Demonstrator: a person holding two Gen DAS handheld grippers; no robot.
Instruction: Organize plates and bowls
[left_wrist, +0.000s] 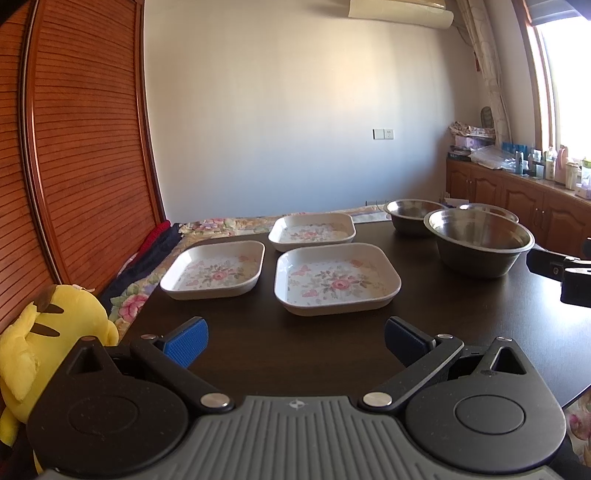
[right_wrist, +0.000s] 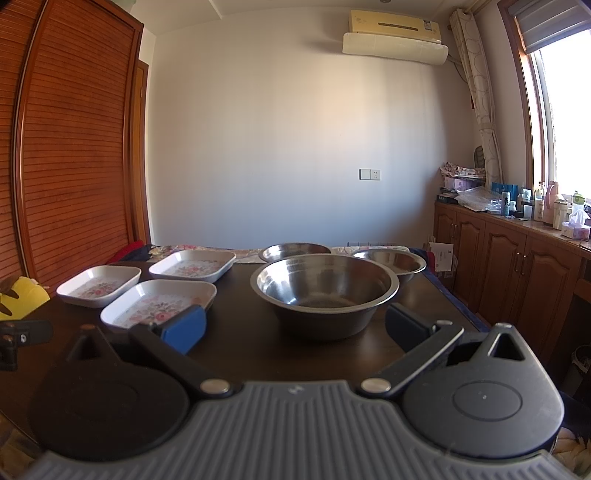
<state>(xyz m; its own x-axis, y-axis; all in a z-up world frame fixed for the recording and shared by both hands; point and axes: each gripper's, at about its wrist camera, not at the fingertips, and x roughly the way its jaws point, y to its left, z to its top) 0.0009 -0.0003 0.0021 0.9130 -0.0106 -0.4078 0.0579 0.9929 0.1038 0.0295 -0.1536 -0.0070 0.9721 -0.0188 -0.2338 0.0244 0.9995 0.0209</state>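
The table (left_wrist: 258, 354) is dark and round-edged, and it carries everything: three steel bowls on the right half, three floral square plates on the left half, none stacked.

The big bowl (right_wrist: 325, 291) stands nearest, upright, mouth up, straight ahead of the right gripper (right_wrist: 295, 326), whose fingers are spread wide and hold nothing. Two smaller bowls sit behind it, the back-left bowl (right_wrist: 295, 251) and the back-right bowl (right_wrist: 391, 260), near each other but apart as far as can be told.

The near plate (left_wrist: 336, 278) lies flat just ahead of the left gripper (left_wrist: 295, 341), also spread wide and empty. The left plate (left_wrist: 214, 271) sits beside it, the far plate (left_wrist: 312, 230) behind. Being almost square, the plates have no clear long axis; their edges run roughly in line with the table front, slightly turned.

Likely risks: steel rims are thin and slick, so a pinch on the big bowl's lip could slip and tip it. Nesting big into small would fail. A plate's low sloped wall gives little to bite, and a push could slide it toward the left edge, where a yellow plush (left_wrist: 48, 347) sits.
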